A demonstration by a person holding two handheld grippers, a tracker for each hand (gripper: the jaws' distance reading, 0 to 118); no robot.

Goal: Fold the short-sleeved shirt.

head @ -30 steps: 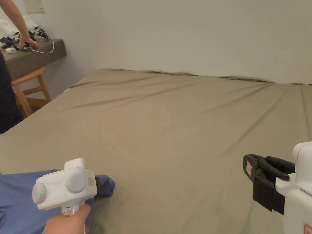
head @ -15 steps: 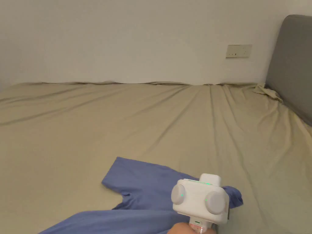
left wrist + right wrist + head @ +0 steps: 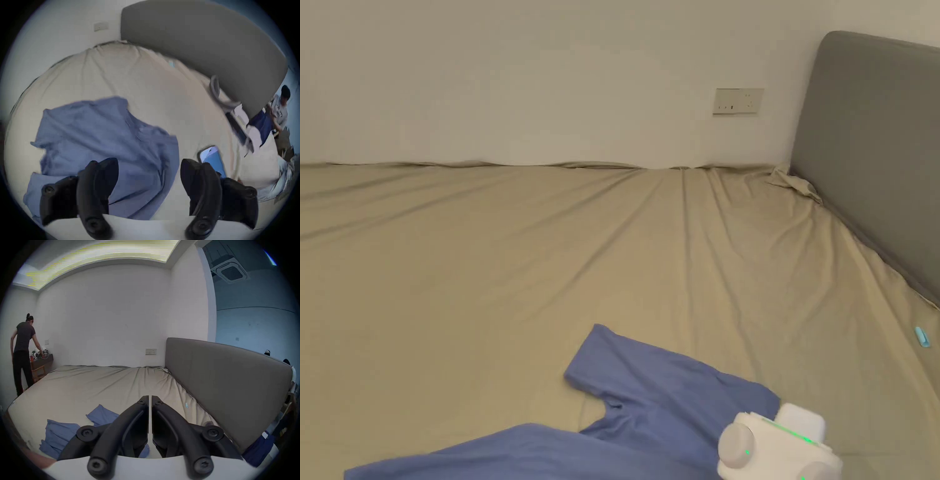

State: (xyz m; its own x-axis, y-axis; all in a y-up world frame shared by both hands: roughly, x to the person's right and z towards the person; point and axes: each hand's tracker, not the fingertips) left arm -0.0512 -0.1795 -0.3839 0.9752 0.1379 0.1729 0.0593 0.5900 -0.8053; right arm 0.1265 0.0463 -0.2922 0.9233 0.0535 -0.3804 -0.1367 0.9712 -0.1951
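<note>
A blue short-sleeved shirt (image 3: 650,400) lies crumpled on the beige bed sheet (image 3: 550,262), one sleeve pointing toward the far wall. The white body of my left gripper (image 3: 779,447) sits over the shirt's right end, hiding its jaws. In the left gripper view the left gripper (image 3: 148,164) stands open just above the shirt (image 3: 97,138), with nothing between the jaws. My right gripper (image 3: 150,396) is shut on nothing and points across the bed, with the shirt (image 3: 61,433) low to its left.
A grey headboard (image 3: 875,156) bounds the bed on the right. A phone-like thing (image 3: 212,160) lies on the sheet right of the shirt. A small light-blue item (image 3: 920,336) lies near the headboard. One person (image 3: 22,350) stands by a shelf at the far left; another person (image 3: 282,110) is past the headboard.
The head camera has swung right, from the shelf side to the headboard. The left gripper now sits lower and farther right in the picture, and more of the shirt's sleeve lies spread out.
</note>
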